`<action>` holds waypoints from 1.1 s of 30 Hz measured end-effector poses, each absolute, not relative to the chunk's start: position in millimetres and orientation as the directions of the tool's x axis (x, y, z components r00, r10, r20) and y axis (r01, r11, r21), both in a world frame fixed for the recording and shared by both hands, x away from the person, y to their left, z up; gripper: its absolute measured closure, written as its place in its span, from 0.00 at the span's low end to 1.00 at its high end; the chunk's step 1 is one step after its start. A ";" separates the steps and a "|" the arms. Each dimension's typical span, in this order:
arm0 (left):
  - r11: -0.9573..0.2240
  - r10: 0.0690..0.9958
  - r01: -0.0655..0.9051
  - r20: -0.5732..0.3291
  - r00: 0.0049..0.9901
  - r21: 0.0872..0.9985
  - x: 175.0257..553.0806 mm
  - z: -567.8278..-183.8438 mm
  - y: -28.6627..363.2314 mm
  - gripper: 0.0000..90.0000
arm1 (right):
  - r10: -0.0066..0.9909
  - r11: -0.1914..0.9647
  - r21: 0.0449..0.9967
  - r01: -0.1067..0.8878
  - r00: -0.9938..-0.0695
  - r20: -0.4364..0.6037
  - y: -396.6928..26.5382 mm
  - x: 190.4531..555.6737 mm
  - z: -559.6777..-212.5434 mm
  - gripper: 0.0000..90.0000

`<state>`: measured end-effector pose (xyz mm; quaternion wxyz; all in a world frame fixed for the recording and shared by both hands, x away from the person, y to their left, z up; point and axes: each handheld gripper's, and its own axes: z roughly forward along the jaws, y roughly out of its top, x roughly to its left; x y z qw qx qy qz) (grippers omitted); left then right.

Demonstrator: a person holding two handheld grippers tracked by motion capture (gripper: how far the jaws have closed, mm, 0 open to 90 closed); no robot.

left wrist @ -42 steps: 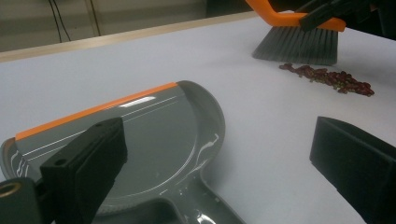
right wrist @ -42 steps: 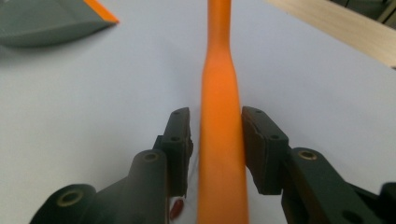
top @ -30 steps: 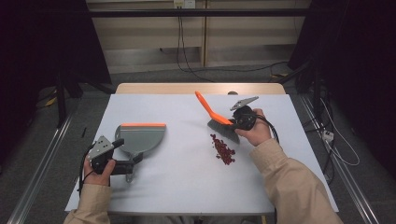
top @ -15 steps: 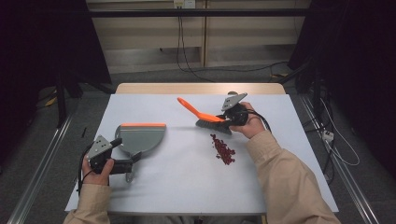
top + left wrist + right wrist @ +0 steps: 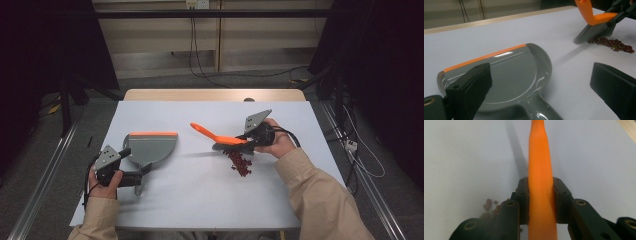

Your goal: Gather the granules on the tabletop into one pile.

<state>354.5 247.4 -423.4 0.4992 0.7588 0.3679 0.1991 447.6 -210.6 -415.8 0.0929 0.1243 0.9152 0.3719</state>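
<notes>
Since the earlier frame your right gripper point(image 5: 248, 140) has tipped the brush point(image 5: 227, 141) flatter and lower, so its grey bristles now meet the top of the red bean pile point(image 5: 240, 163) on the table point(image 5: 200, 200). Its 2 jaws are clamped on the orange handle. Your left gripper point(image 5: 131, 167) has kept its place; its 2 jaws stand wide apart, the dustpan point(image 5: 150, 147) handle lying between them ungripped, well apart from the beans.
</notes>
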 end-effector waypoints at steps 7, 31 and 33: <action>-0.232 0.757 0.361 -0.065 0.650 0.903 354.6 -423.6 247.0 0.04 | 0.273 0.688 0.712 0.142 -0.959 -0.073 -210.7 434.3 -415.8 0.79; -0.230 0.751 0.364 -0.073 0.657 0.903 355.1 -424.6 245.8 0.04 | 0.270 0.658 0.740 0.140 -0.961 -0.058 -201.7 438.5 -418.2 0.79; -0.232 0.750 0.364 -0.072 0.658 0.902 355.2 -424.5 245.8 0.04 | 0.256 0.657 0.741 0.137 -0.966 -0.048 -200.0 435.4 -416.7 0.79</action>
